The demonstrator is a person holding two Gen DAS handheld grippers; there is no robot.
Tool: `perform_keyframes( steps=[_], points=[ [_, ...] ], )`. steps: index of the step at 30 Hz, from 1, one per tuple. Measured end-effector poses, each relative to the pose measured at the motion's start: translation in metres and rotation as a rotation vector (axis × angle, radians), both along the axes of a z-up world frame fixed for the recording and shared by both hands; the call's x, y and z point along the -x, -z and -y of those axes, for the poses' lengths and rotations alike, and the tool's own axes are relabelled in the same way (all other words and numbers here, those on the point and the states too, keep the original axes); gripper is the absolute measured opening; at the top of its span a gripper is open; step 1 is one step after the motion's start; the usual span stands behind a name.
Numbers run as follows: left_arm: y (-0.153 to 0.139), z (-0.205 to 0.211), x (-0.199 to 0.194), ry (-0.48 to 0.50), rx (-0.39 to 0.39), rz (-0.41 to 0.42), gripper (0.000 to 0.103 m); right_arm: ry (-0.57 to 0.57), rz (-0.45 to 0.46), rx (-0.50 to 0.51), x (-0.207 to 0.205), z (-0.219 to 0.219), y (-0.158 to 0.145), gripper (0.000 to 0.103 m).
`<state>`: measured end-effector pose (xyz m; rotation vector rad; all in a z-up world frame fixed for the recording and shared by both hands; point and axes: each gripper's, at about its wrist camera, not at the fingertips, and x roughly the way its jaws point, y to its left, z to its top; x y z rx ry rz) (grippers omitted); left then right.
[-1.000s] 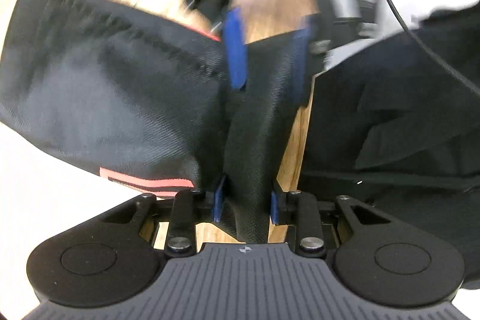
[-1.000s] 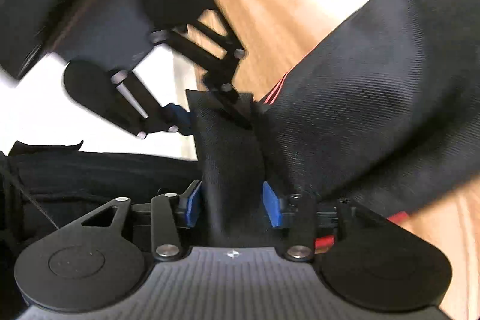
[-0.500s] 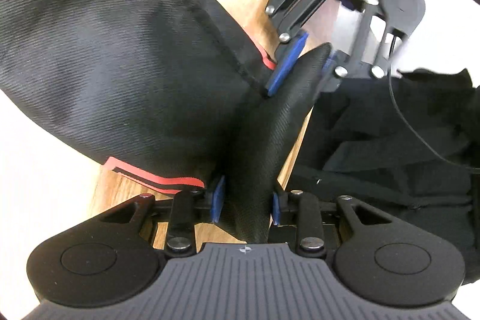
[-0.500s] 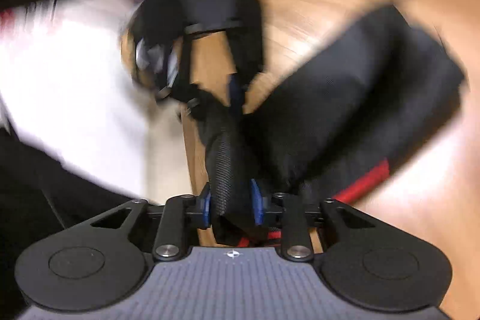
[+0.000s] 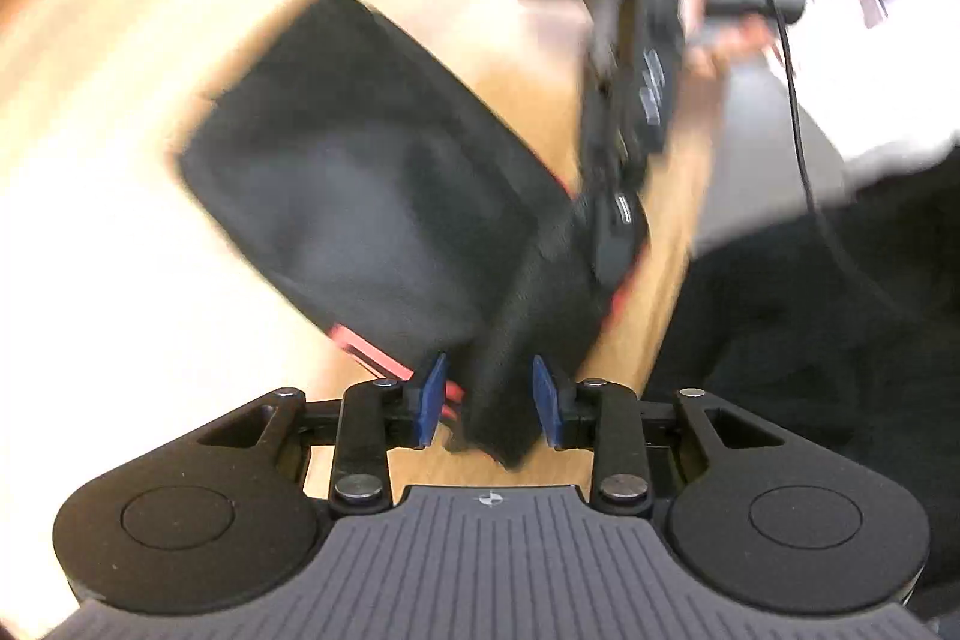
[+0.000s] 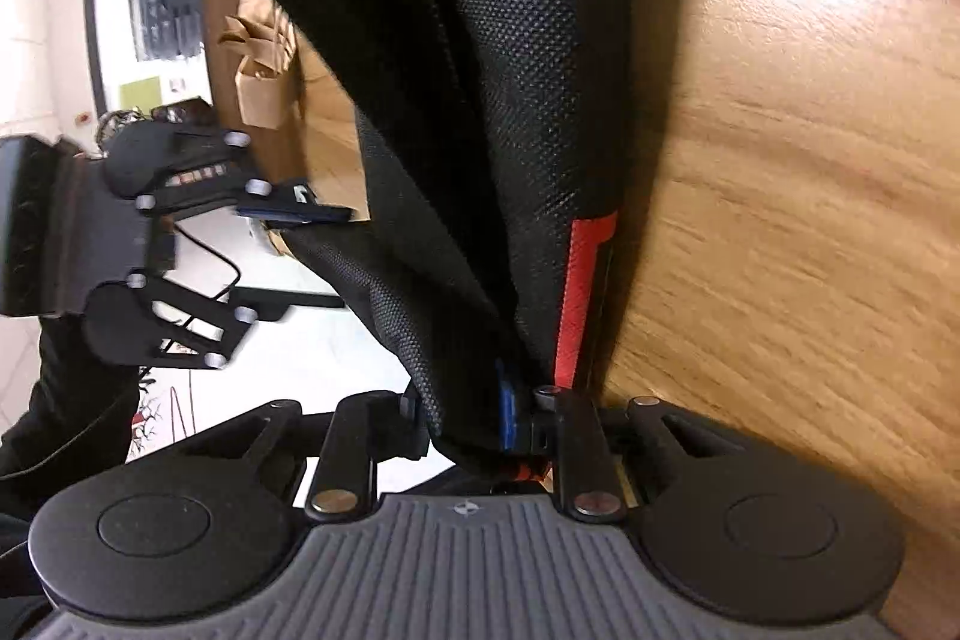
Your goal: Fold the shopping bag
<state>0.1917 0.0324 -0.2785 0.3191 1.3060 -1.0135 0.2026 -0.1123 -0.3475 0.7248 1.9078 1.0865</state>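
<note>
Black strap: bunched between the right gripper's [image 6: 480, 415] jaws, which have just been closing and now clamp it.
Left gripper [image 5: 487, 400]: jaws partly apart, strap between them, grip uncertain.
Shopping bag [image 5: 360, 196]: body on the wooden table [image 6: 810, 160], partly folded; final folds remain.
Change: right gripper has rolled lower.

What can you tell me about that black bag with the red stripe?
The shopping bag is black woven fabric with a red stripe along one edge. It lies partly flat on the wooden table, with a bunched end lifted. The right gripper, whose jaws have just been closing, pinches that bunched cloth tightly. The left gripper has a fold between its blue pads, though a gap shows on one side.
</note>
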Motion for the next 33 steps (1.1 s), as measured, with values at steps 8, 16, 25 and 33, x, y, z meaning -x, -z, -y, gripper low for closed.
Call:
perform_keyframes(
  steps=[8, 16, 25, 33],
  points=[
    [0.008, -0.001, 0.016, -0.049, -0.015, 0.061, 0.031, -0.011, -0.046, 0.035, -0.008, -0.037, 0.019, 0.022],
    [0.014, -0.01, 0.006, -0.199, -0.061, 0.114, 0.002, 0.002, -0.072, 0.029, -0.019, -0.037, 0.04, 0.021],
    [0.026, 0.02, 0.006, -0.158, -0.22, 0.195, 0.002, 0.032, -0.056, 0.039, -0.021, -0.037, 0.042, 0.017],
    [0.034, 0.035, 0.014, -0.14, -0.268, 0.261, 0.0, 0.046, 0.185, 0.094, -0.02, -0.041, 0.008, 0.03]
  ],
)
